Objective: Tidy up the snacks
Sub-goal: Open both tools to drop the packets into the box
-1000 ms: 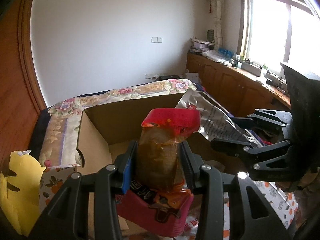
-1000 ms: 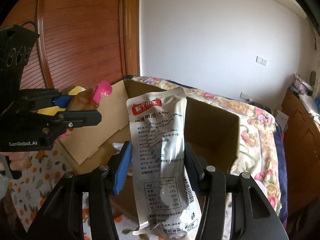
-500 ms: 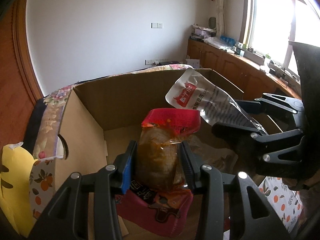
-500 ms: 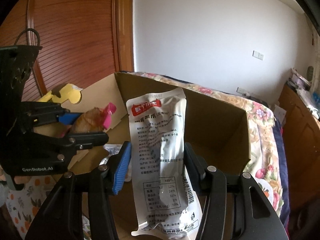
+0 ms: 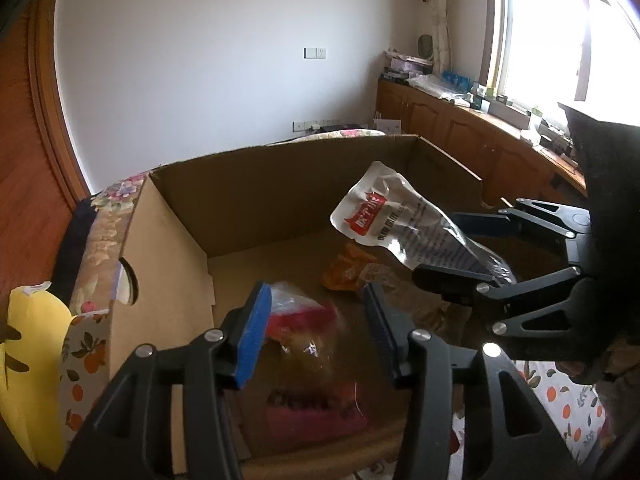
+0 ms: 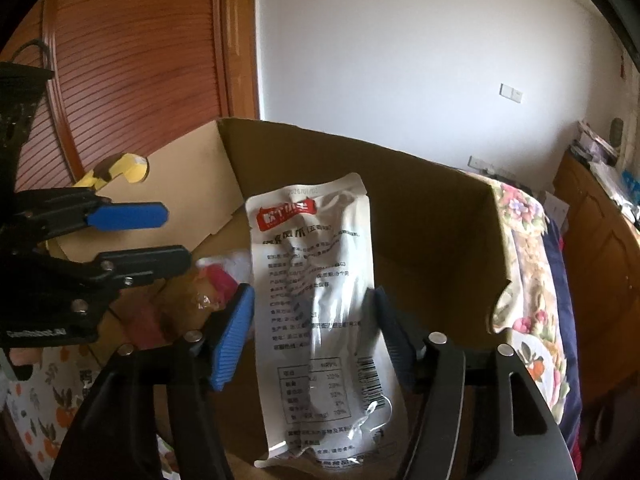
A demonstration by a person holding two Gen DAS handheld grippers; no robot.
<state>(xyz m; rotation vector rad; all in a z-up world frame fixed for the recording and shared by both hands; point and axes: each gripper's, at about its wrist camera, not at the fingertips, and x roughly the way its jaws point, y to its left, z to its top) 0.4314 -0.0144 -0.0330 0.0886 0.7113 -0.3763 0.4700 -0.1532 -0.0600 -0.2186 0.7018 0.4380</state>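
An open cardboard box [image 5: 248, 196] stands in front of me; it also shows in the right wrist view [image 6: 432, 208]. My left gripper [image 5: 316, 320] is open above the box. The red and brown snack packet [image 5: 312, 356] is blurred below its jaws, free of them, and appears in the right wrist view [image 6: 208, 288]. My right gripper [image 6: 312, 320] holds a white and clear snack pouch [image 6: 316, 280] with a red label; its jaws look wide, barely touching. The pouch [image 5: 400, 224] hangs over the box's right side. An orange packet [image 5: 344, 268] lies on the box floor.
A flowered bedspread [image 6: 528, 240] lies behind and right of the box. A yellow banana-shaped object [image 5: 28, 344] sits left of the box. An orange-patterned cloth [image 5: 568, 404] covers the surface under the box. Wooden cabinets [image 5: 480, 136] run under the window.
My left gripper has opened and let go of the red and brown packet, which drops into the box. Both grippers have moved lower into the box. The right gripper's jaws look wider.
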